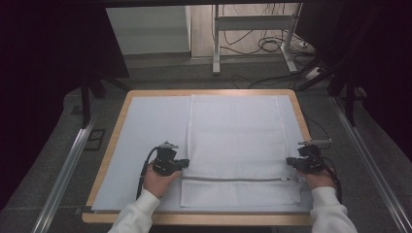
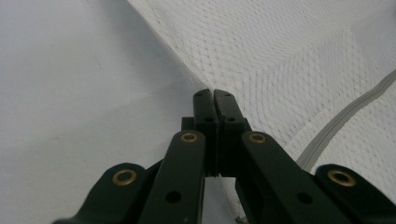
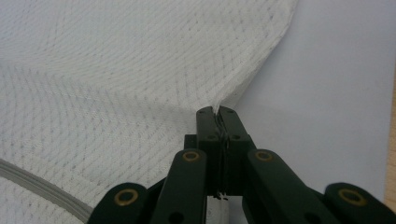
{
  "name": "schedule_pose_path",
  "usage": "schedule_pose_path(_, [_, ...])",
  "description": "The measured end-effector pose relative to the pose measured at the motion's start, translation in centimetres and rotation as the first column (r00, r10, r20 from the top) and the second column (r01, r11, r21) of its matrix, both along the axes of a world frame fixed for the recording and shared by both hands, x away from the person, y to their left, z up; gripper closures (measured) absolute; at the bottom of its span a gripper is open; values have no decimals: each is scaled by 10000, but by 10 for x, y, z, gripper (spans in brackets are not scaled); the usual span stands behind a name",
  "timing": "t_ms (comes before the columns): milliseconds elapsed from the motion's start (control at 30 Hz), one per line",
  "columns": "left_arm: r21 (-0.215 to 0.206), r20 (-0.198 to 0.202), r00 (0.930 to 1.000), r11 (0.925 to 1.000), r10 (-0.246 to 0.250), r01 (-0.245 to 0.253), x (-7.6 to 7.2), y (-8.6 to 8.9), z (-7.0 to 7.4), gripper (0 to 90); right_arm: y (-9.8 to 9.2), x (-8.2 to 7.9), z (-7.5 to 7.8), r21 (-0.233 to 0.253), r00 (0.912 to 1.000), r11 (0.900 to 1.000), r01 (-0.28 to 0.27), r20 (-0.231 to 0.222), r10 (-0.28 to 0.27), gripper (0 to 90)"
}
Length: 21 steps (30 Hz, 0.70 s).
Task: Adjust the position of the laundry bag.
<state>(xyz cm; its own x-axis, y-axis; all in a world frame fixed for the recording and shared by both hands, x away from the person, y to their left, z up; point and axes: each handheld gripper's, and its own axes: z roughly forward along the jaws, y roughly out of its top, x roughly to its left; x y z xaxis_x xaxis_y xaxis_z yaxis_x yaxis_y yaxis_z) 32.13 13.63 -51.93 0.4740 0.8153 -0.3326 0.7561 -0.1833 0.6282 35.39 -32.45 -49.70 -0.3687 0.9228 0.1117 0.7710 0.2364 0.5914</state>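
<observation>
Two grippers, the left gripper [image 1: 183,163] and right gripper [image 1: 290,161], each clamped on a side edge of a white mesh laundry bag [image 1: 235,131] lying on the pale-covered table [image 1: 145,126], appear mid-fold, likely needing a matched lift next.
</observation>
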Motion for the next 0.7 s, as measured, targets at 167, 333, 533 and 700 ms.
schedule_pose_path(167, [-20,-26,10000,10000,52,-52,-1,3,0,899,2,0,0,48,10000,10000,-62,23,62,874])
schedule_pose_path(333, [-43,-31,10000,9999,93,-93,-1,7,1,899,4,0,0,139,9999,9998,-122,8,122,874])
schedule_pose_path(533, [-132,-15,9999,9998,163,-163,-2,15,5,898,12,0,0,144,9996,9995,-270,68,269,874])
schedule_pose_path(700, [-177,-83,9997,9996,210,-212,-3,22,5,898,17,0,-2,211,9992,9990,-396,26,395,874])
